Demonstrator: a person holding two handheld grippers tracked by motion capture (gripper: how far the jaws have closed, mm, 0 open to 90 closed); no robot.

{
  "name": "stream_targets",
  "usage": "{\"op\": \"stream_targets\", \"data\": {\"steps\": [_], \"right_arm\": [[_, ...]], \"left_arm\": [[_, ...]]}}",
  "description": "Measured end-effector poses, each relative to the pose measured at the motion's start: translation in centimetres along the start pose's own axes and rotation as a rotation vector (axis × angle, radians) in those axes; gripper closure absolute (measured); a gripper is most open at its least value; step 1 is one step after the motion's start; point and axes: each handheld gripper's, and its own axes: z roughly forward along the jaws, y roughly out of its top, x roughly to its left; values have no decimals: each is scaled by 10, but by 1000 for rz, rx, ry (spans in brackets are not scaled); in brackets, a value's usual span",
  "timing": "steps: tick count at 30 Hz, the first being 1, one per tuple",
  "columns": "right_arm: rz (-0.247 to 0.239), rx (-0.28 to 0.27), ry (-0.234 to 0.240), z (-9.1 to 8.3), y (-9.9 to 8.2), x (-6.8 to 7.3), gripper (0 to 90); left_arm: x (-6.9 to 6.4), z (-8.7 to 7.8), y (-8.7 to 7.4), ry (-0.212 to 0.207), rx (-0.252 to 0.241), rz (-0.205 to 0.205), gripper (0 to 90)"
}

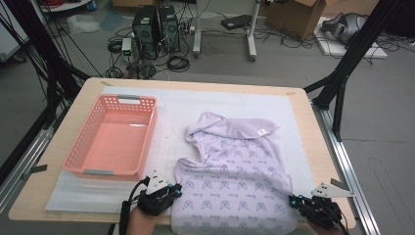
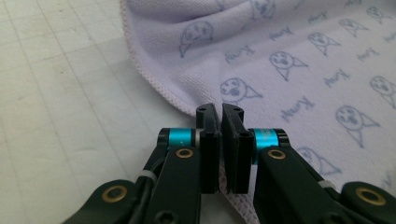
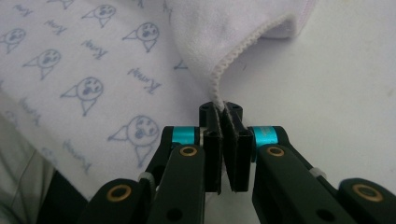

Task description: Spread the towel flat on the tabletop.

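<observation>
At the bottom of the high view, the left gripper pinches the near left hem of the lilac printed towel, jaws clamped on the cloth. At lower right, the right gripper clamps the towel's near right edge the same way. The towel lies crumpled at centre on the white mat, just short of the table's near edge. A pink basket sits left of it, apart. Bare mat stretches beyond, toward the top of the frame.
</observation>
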Motion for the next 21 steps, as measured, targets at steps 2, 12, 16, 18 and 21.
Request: {"op": "stream_targets", "data": {"steps": [2, 12, 16, 18, 21], "right_arm": [[-2, 8, 16, -3, -1, 0, 877], [-28, 28, 98, -30, -27, 9, 881], [-26, 11, 83, -29, -26, 12, 689], [-3, -35, 82, -29, -20, 11, 646], [3, -69, 32, -24, -8, 10, 605]], "left_arm": [[-1, -7, -3, -16, 13, -17, 858], [-13, -39, -28, -69, 19, -3, 817], [-8, -38, -24, -56, -45, -16, 545], [-4, -33, -17, -44, -80, -12, 484], [2, -18, -7, -22, -78, -9, 473]]}}
